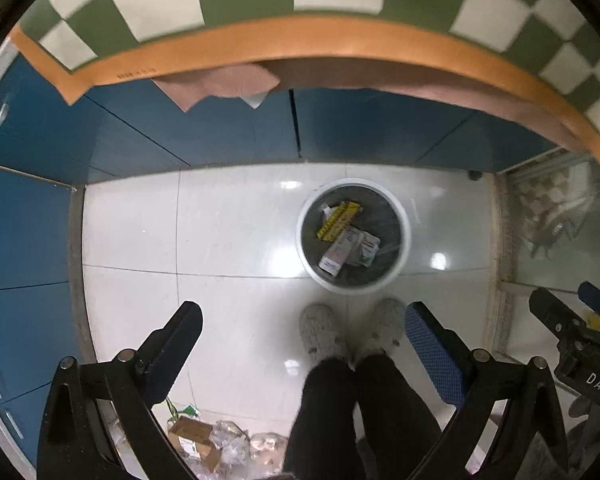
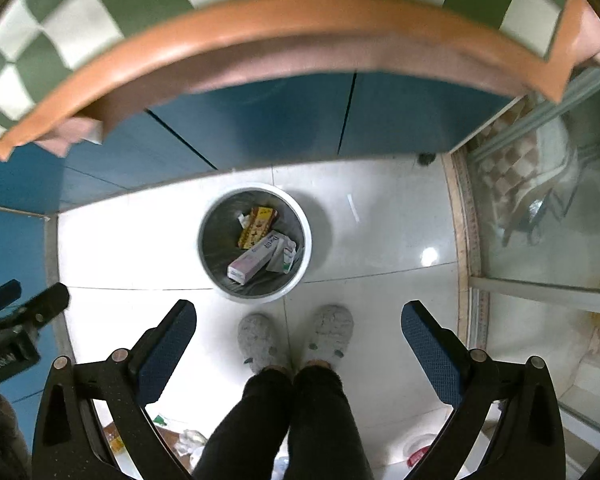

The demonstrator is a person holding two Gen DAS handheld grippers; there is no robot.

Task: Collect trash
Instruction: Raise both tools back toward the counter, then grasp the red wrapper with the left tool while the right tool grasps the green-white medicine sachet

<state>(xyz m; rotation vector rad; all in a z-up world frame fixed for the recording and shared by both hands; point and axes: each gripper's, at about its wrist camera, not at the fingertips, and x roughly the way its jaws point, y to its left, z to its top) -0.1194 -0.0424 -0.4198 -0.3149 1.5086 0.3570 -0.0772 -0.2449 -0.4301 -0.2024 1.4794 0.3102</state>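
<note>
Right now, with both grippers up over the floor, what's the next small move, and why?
Probably bring one gripper toward the tabletop. Both the left gripper and right gripper stand open with nothing between the fingers, and the boxes already lie in the bin, so the likely next step is fetching more trash from the checkered table.

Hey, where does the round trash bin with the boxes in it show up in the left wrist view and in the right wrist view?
Left wrist view: the trash bin sits right of centre on the white floor, just above the grey slippers.
Right wrist view: the trash bin sits left of centre, up and left of the slippers.
Shared landmark: the slippers.
</note>
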